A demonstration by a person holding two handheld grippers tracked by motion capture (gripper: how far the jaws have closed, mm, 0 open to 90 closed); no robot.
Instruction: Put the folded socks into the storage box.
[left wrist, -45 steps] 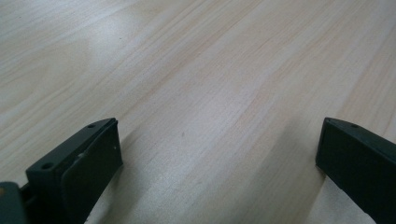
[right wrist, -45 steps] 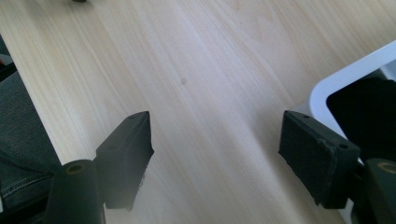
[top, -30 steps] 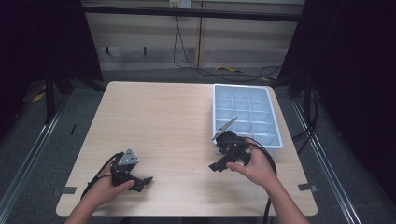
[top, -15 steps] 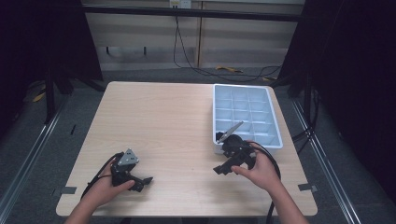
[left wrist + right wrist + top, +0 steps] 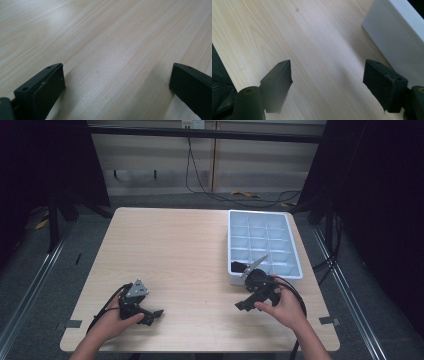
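Note:
My left gripper [image 5: 156, 313] rests low over the wooden table [image 5: 180, 255] near its front left, held by a hand. Its jaws stand wide apart in the left gripper view [image 5: 116, 85], with bare wood between them. My right gripper [image 5: 241, 306] sits at the front right, just in front of a pale blue compartment tray [image 5: 289, 251]. In the right gripper view [image 5: 328, 77] its jaws are open over bare wood, and the tray's wall [image 5: 397, 37] rises at the upper right. A small dark thing [image 5: 237, 267] lies in the tray's near left compartment; what it is I cannot tell.
The tray stands along the table's right side, with several compartments. Black cables trail from both grippers toward the table's front edge [image 5: 200, 351]. Metal rails [image 5: 30, 290] run along the floor on both sides of the table.
The right hand has drifted a little toward the table's front and right with its gripper. The left hand has kept still.

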